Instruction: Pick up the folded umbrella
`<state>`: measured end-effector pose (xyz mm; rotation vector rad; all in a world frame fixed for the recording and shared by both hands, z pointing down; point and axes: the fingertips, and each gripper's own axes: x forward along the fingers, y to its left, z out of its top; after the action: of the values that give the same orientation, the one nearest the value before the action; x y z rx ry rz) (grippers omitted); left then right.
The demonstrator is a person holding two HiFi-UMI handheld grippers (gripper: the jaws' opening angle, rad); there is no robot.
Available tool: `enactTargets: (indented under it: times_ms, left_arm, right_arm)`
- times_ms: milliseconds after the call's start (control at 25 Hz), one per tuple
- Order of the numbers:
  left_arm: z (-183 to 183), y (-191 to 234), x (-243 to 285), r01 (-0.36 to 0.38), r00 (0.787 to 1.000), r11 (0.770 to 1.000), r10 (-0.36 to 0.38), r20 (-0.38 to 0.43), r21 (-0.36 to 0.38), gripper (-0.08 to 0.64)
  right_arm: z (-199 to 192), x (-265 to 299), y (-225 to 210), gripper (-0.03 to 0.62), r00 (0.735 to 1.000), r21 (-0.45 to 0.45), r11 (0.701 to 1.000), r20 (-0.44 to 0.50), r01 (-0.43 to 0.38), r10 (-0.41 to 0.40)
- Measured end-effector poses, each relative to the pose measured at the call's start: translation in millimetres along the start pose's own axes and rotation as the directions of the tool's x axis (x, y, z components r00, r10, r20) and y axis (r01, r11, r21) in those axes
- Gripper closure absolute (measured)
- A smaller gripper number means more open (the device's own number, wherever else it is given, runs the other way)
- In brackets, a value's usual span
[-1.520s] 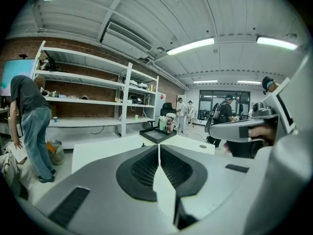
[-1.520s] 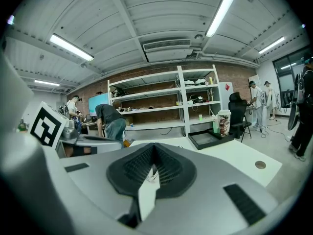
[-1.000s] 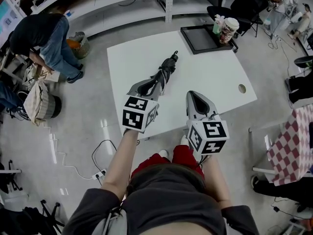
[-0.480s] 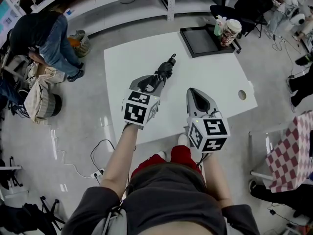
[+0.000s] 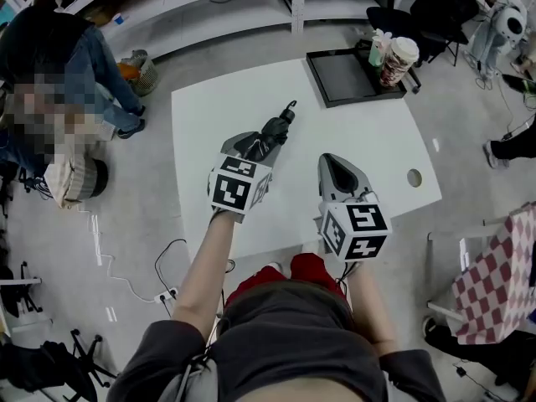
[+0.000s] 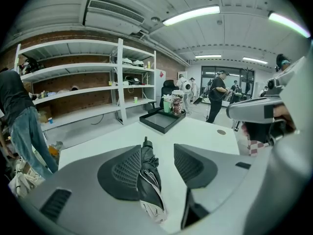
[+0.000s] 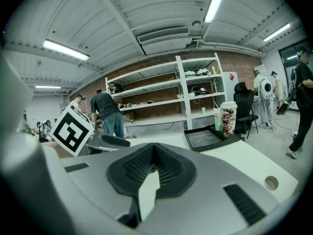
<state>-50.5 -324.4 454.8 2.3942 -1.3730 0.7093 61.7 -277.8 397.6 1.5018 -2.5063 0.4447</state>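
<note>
The folded black umbrella [image 5: 274, 130] lies on the white table [image 5: 209, 107], its handle end pointing toward the far tray. My left gripper [image 5: 254, 145] covers its near end. In the left gripper view the umbrella [image 6: 147, 175] runs between the two pads, which are opening; it lies against the left pad [image 6: 122, 170] and a gap separates it from the right pad [image 6: 193, 165]. My right gripper [image 5: 334, 165] hovers over the table to the right of the umbrella, jaws shut with nothing in them [image 7: 153, 148].
A black tray [image 5: 347, 75] sits at the table's far right corner, with a printed paper cup [image 5: 399, 58] and a bottle beside it. A round hole [image 5: 414, 177] is near the right edge. A person [image 5: 79, 53] bends at the left; shelves run behind.
Both grippers have moved forward over the table. The left jaws have gone from shut to apart, now straddling the umbrella's near end. The right jaws stay shut.
</note>
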Motion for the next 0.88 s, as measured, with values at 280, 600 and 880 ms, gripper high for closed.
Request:
enactTargets:
  times_ms: [280, 600, 880]
  left_arm:
    - [-8.2, 7.6, 30.9, -0.003, 0.997, 0.999, 0.001, -0.075, -0.034, 0.323]
    - [-25.6, 14.0, 59.6, -0.018, 0.984, 0.999, 0.010, -0.180, -0.043, 0.309]
    - [-45.9, 29.2, 79.8, -0.038, 0.966, 0.998, 0.024, -0.258, -0.052, 0.308]
  right_arm:
    - [-2.3, 20.3, -25.7, 0.574, 0.999, 0.012, 1.000, -0.034, -0.019, 0.019]
    - [-2.4, 39.9, -46.7, 0.574, 0.997, 0.019, 0.999, -0.065, -0.049, 0.050]
    - [-3.4, 60.7, -48.2, 0.574, 0.992, 0.010, 0.996, -0.090, -0.090, 0.091]
